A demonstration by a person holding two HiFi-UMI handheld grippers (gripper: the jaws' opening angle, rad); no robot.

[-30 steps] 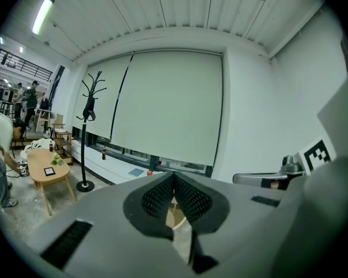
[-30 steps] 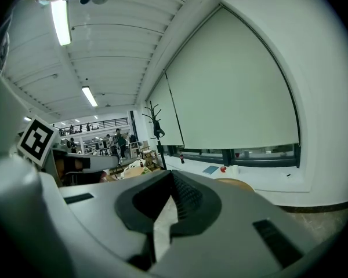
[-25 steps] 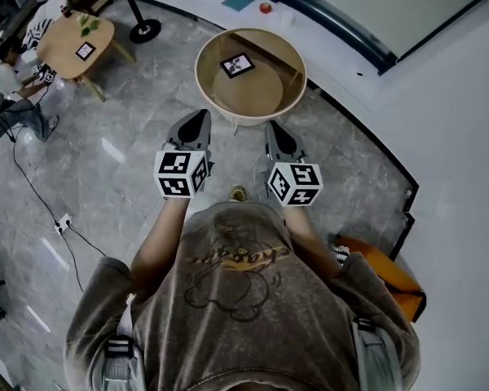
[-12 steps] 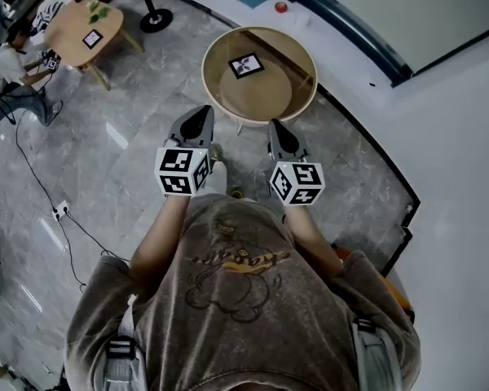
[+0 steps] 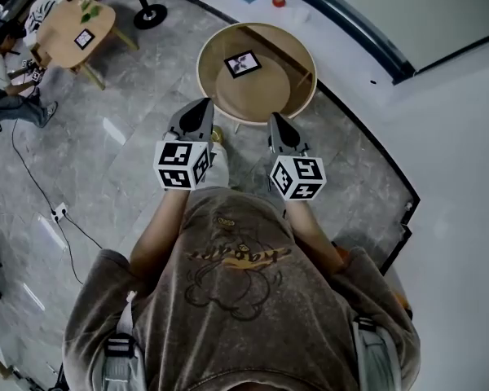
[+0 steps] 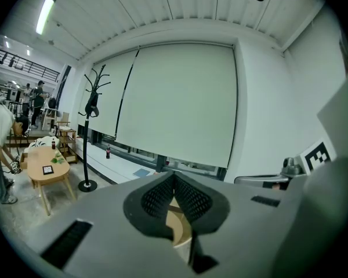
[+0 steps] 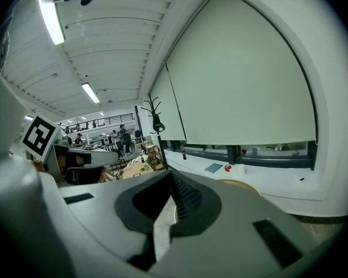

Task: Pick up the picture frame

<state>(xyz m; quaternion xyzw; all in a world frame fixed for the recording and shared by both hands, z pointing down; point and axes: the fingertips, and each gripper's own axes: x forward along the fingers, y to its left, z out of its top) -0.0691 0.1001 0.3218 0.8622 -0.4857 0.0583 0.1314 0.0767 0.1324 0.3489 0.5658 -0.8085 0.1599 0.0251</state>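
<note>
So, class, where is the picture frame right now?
Head view, upper middle: the picture frame lies on the round wooden table, slightly left of its centre.

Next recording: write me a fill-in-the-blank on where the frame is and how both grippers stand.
1. The picture frame lies on a ____ wooden table.
2. The jaws of the left gripper and the right gripper are both ____.
3. The picture frame is held by ____ gripper.
Missing words: round; shut; neither.
</note>
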